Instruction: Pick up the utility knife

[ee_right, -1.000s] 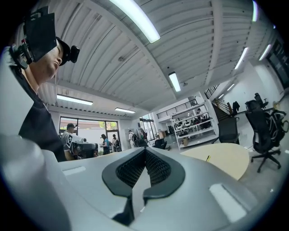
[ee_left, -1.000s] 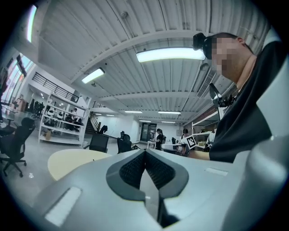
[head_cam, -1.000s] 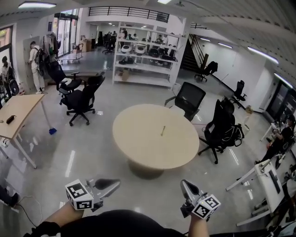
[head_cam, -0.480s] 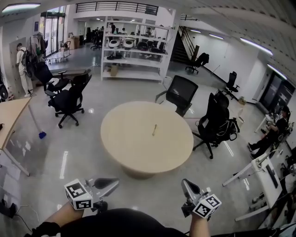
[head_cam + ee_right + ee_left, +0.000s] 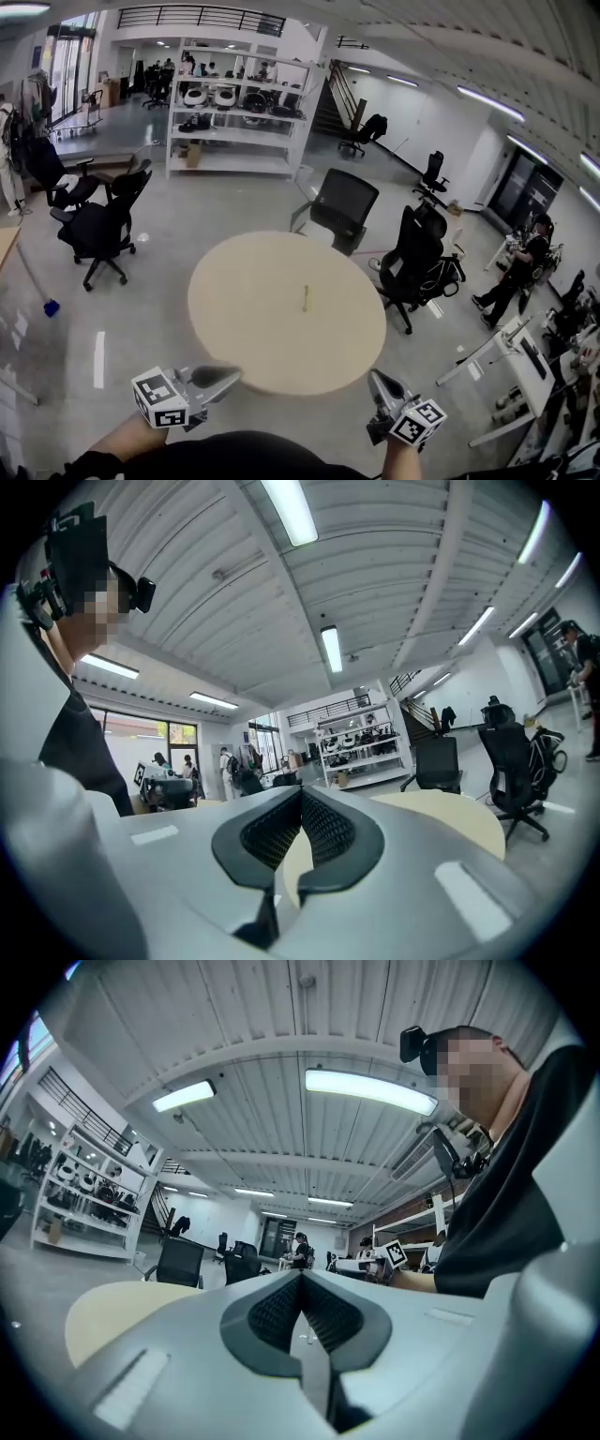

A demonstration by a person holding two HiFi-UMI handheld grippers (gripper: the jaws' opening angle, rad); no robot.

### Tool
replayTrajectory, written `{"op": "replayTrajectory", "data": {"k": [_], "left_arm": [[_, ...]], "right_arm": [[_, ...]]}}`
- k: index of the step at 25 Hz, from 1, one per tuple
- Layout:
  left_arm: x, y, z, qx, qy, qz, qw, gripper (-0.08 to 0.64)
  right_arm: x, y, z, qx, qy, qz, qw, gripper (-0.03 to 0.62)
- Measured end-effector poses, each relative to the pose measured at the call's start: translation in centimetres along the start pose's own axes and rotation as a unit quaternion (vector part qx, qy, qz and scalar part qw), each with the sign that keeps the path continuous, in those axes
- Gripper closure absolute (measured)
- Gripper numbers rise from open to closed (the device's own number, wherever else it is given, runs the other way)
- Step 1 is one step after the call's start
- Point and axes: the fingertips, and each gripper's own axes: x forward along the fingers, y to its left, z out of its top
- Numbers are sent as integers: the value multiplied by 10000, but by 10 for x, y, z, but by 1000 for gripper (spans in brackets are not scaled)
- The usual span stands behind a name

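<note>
1. The utility knife [image 5: 305, 298] lies on the round, cream-coloured table [image 5: 253, 328], near the middle of the top and a little to the right in the head view. It shows only as a thin yellowish sliver, too small to make out any detail. Nothing else lies on the table.
2. The left gripper [image 5: 234, 375] is at the bottom of the head view, over the floor just before the table's near edge. Its marker cube is towards the person and its jaws point to the right. In the left gripper view its jaws are pressed together at the tips, with nothing between them.
3. The right gripper [image 5: 377, 378] is at the lower right, close to the table's near right edge. In the right gripper view its jaws are also clenched tip to tip, and the space behind the tips is empty. Only the table top shows through that space.
4. Both grippers are well apart from the knife and touch neither it nor the table.
5. Two black office chairs [image 5: 342, 202] stand at the far right side of the table. The nearer one [image 5: 412, 258] is just beside the rim.
6. Another black chair [image 5: 94, 225] stands well off to the left on the shiny grey floor [image 5: 141, 309].
7. A white shelf unit [image 5: 234, 103] with goods on it stands beyond the table, and a staircase [image 5: 337, 94] rises to its right.
8. A person [image 5: 520, 272] in dark clothes is at the far right, near a white desk [image 5: 506, 352].
</note>
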Motion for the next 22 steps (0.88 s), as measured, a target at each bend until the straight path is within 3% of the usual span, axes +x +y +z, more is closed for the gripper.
{"op": "replayTrajectory", "data": {"k": [7, 13, 18, 22], "left_arm": [[-24, 100, 17, -89, -128, -31, 9999, 563], [-34, 149, 18, -221, -190, 145, 9995, 563], [-18, 176, 12, -265, -134, 334, 9990, 563], [21, 191, 9, -165, -85, 486, 9986, 563]], "right_arm": [[101, 20, 4, -256, 210, -8, 9995, 577], [151, 12, 14, -314, 301, 32, 9990, 577], [181, -13, 13, -308, 364, 222, 9986, 577], [201, -60, 13, -238, 373, 429, 9981, 577]]}}
